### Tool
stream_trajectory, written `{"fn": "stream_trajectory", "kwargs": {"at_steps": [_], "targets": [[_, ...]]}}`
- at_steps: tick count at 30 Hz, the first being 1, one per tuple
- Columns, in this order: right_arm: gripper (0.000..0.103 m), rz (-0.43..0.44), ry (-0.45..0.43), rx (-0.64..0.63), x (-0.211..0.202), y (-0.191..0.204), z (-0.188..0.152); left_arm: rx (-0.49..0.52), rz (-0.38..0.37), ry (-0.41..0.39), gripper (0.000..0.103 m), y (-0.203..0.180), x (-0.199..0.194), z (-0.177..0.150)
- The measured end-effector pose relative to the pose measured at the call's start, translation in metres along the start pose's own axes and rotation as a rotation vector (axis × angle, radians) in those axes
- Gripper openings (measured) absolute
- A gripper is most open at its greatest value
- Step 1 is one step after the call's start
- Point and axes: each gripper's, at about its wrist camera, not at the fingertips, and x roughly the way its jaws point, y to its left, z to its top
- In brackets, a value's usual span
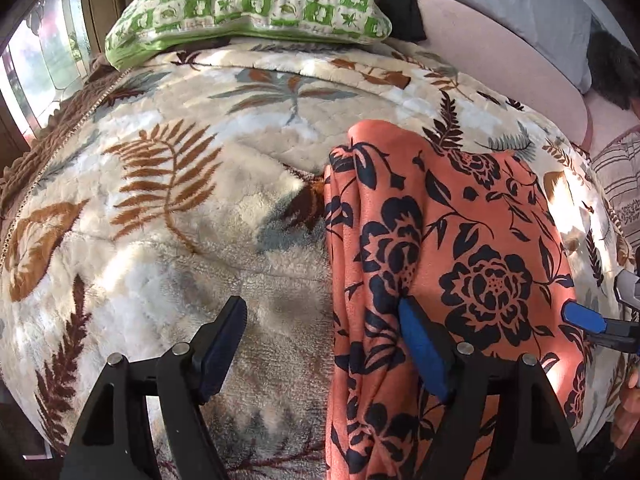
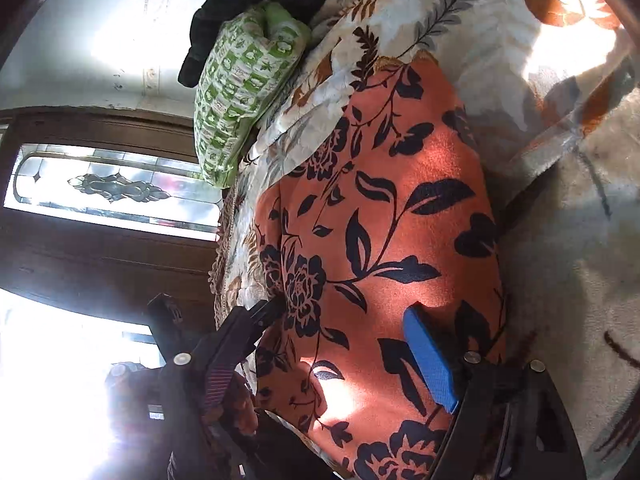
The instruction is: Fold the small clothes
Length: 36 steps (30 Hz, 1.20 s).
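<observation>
An orange garment with a dark navy flower print (image 1: 448,248) lies on a fleece blanket, folded into a long strip. My left gripper (image 1: 322,312) is open over its left edge; its right blue finger (image 1: 420,344) rests on the cloth, its left finger (image 1: 224,340) over the blanket. My right gripper shows at the right edge (image 1: 588,322). In the right wrist view the garment (image 2: 384,216) fills the middle. My right gripper (image 2: 332,328) is open with its jaws spread across the cloth; the blue finger (image 2: 430,356) presses on it.
The cream fleece blanket with brown fern leaves (image 1: 168,184) covers the bed. A green-and-white patterned pillow (image 1: 248,4) and dark clothing (image 1: 400,4) lie at the far end. A wooden door with glass panes (image 2: 112,188) stands beyond the bed.
</observation>
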Motion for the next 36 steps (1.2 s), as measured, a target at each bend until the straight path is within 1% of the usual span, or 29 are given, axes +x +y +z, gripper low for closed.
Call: {"fn": "stream_trajectory", "kwargs": {"at_steps": [2,3,5,7,10,12,13,15,17,19,21,23,25,27,31,34,36], "targets": [[0.082,0.015,-0.026,-0.055,-0.011,0.013,-0.006,0.009,0.033,-0.021,0.079,-0.004,-0.011,-0.005],[0.082,0.008,-0.041,-0.067,-0.018,0.016,-0.011,0.006,0.042,-0.029,0.079,-0.006,-0.018,-0.008],[0.082,-0.052,-0.089,-0.105,-0.033,0.022,-0.023,-0.010,0.038,-0.059,0.079,-0.012,-0.032,-0.015],[0.082,-0.153,-0.136,-0.149,-0.046,0.026,-0.038,-0.035,0.036,-0.090,0.081,-0.018,-0.047,-0.024],[0.092,-0.308,-0.171,-0.227,-0.058,0.030,-0.069,-0.063,0.029,-0.119,0.084,-0.030,-0.066,-0.041],[0.092,-0.414,-0.189,-0.277,-0.063,0.033,-0.090,-0.061,0.033,-0.127,0.084,-0.038,-0.076,-0.050],[0.093,-0.453,-0.205,-0.288,-0.066,0.033,-0.099,-0.055,0.038,-0.135,0.084,-0.041,-0.082,-0.054],[0.103,-0.525,-0.239,-0.288,-0.074,0.033,-0.114,-0.049,0.048,-0.154,0.085,-0.046,-0.094,-0.062],[0.103,-0.595,-0.285,-0.305,-0.083,0.036,-0.128,-0.044,0.058,-0.165,0.086,-0.051,-0.106,-0.070],[0.103,-0.632,-0.320,-0.331,-0.090,0.043,-0.141,-0.024,0.058,-0.184,0.088,-0.056,-0.115,-0.075],[0.103,-0.672,-0.332,-0.363,-0.093,0.052,-0.149,-0.006,0.067,-0.203,0.089,-0.060,-0.124,-0.079],[0.103,-0.707,-0.348,-0.394,-0.095,0.063,-0.157,0.005,0.060,-0.206,0.091,-0.063,-0.131,-0.084],[0.103,-0.722,-0.361,-0.424,-0.097,0.072,-0.165,0.003,0.055,-0.223,0.096,-0.063,-0.139,-0.090],[0.103,-0.737,-0.354,-0.439,-0.095,0.079,-0.169,0.004,0.044,-0.229,0.099,-0.063,-0.144,-0.094],[0.103,-0.753,-0.345,-0.476,-0.089,0.092,-0.178,0.018,0.014,-0.220,0.100,-0.064,-0.151,-0.101],[0.103,-0.778,-0.352,-0.507,-0.086,0.104,-0.183,0.035,0.002,-0.245,0.100,-0.068,-0.162,-0.102],[0.103,-0.792,-0.345,-0.532,-0.084,0.111,-0.184,0.041,0.010,-0.262,0.101,-0.070,-0.169,-0.101]]}}
